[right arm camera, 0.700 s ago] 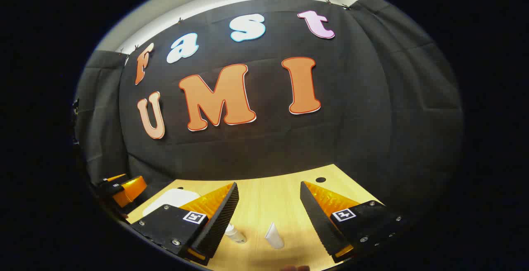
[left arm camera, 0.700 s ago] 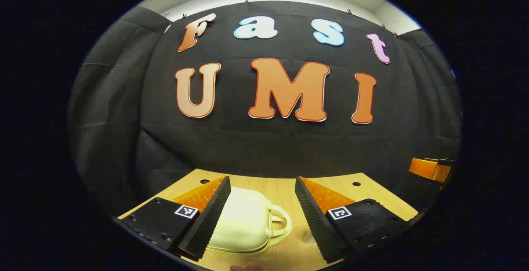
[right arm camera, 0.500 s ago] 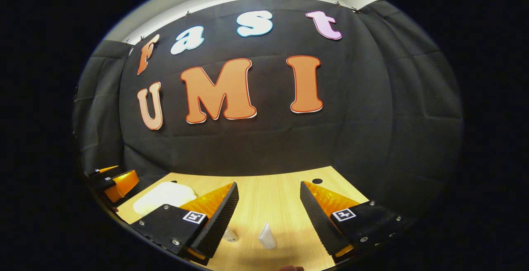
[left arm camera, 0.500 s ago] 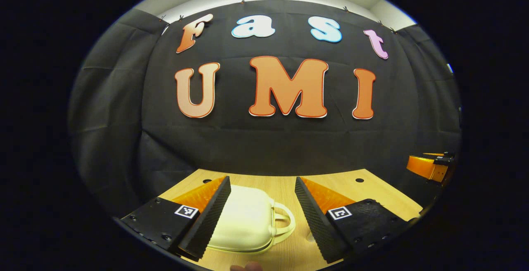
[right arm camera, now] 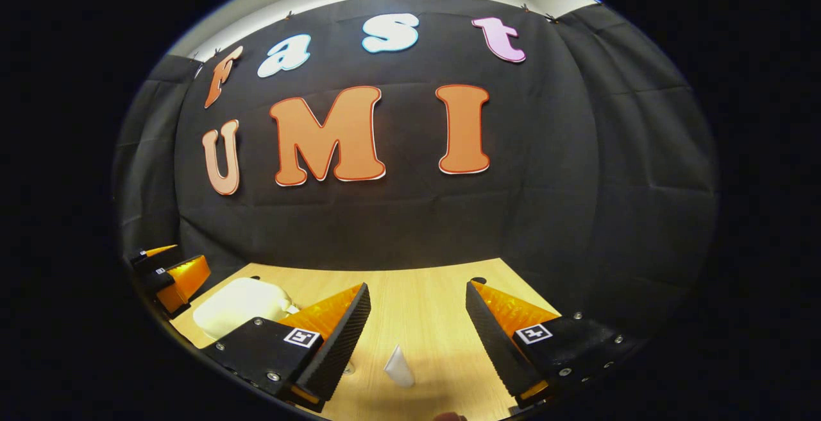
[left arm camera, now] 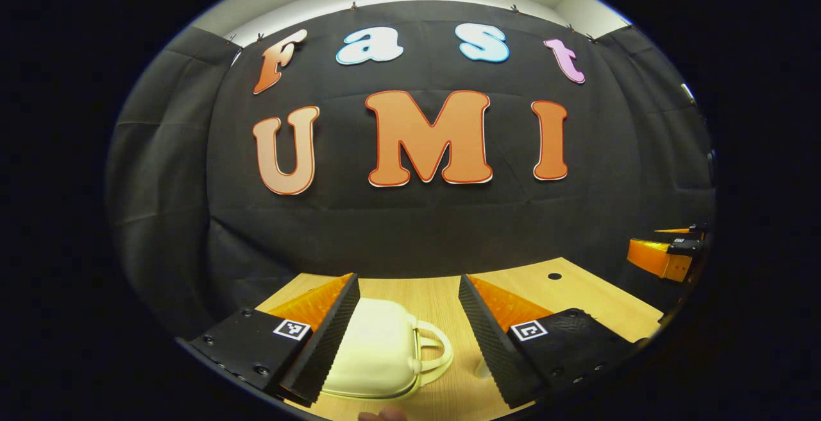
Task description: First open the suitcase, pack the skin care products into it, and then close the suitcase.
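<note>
1. The left gripper (left arm camera: 408, 318) is hanging above the wooden table (left arm camera: 577, 292) with its two fingers spread wide apart, gripping nothing.
2. The little cream suitcase (left arm camera: 378, 350) is lying flat on the table, low in the left gripper view, with its lid down.
3. Its looped handle (left arm camera: 435, 352) is pointing toward the right of that view, and the case is showing through the gap between the two fingers.
4. The right gripper (right arm camera: 417, 318) is also hanging over the table with its fingers wide apart and nothing between them.
5. A small white tube (right arm camera: 399, 367) is lying on the table, in the gap between the right gripper's fingers and not touching them.
6. In the right gripper view the suitcase (right arm camera: 238, 302) is sitting to the left, well apart from the tube.
7. A tiny bit of a finger (left arm camera: 383, 415) is peeking in at the very bottom of the left gripper view.
</note>
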`<state>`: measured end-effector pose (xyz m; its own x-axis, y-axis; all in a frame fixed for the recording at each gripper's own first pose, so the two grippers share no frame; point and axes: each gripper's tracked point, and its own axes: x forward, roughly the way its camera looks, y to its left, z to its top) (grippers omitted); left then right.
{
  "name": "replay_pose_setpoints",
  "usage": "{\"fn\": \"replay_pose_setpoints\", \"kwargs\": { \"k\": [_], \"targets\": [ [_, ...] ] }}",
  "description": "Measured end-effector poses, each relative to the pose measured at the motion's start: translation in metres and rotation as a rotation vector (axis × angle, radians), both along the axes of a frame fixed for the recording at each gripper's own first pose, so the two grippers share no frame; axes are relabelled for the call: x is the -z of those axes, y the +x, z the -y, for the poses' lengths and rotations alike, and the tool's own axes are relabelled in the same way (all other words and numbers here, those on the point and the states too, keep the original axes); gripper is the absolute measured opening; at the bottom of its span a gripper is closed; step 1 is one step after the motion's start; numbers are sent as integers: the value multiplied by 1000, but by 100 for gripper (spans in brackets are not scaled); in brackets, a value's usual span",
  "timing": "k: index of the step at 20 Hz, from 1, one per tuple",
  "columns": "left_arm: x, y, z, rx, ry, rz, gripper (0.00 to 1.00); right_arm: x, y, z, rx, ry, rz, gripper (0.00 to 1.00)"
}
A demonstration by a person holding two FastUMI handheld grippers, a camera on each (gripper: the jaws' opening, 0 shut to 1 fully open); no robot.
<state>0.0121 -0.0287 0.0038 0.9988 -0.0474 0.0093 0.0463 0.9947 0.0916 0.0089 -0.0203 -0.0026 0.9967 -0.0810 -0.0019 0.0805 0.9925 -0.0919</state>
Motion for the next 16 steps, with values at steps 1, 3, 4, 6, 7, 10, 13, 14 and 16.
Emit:
{"fn": "replay_pose_setpoints", "kwargs": {
  "k": [1, 3, 4, 6, 7, 10, 13, 14, 16],
  "targets": [
    [4, 3, -5, -9, 3, -7, 98, -1, 0, -1, 4, -1, 4, 95],
    [6, 7, -15, -33, 15, -7, 98, 0, 4, -4, -1, 7, 0, 95],
    [8, 9, -19, -45, 26, -8, 98, 0, 5, -4, 0, 9, -7, 95],
    [14, 12, -17, -44, 61, -19, 98, -1, 5, 0, 8, 9, -1, 95],
    [17, 13, -15, -46, 84, -20, 98, -1, 5, 3, 14, 2, -1, 95],
    [21, 15, -6, -42, 187, -12, 100, 9, 5, 9, 25, -2, -27, 95],
    [34, 16, 13, -2, 287, -22, 99, 15, 3, 16, 38, 15, -38, 95],
    [40, 17, 17, 3, 322, -29, 99, 17, 1, 19, 47, 17, -41, 95],
    [56, 20, 21, 7, 414, -55, 99, 22, -1, 29, 66, 26, -50, 95]
  ]
}}
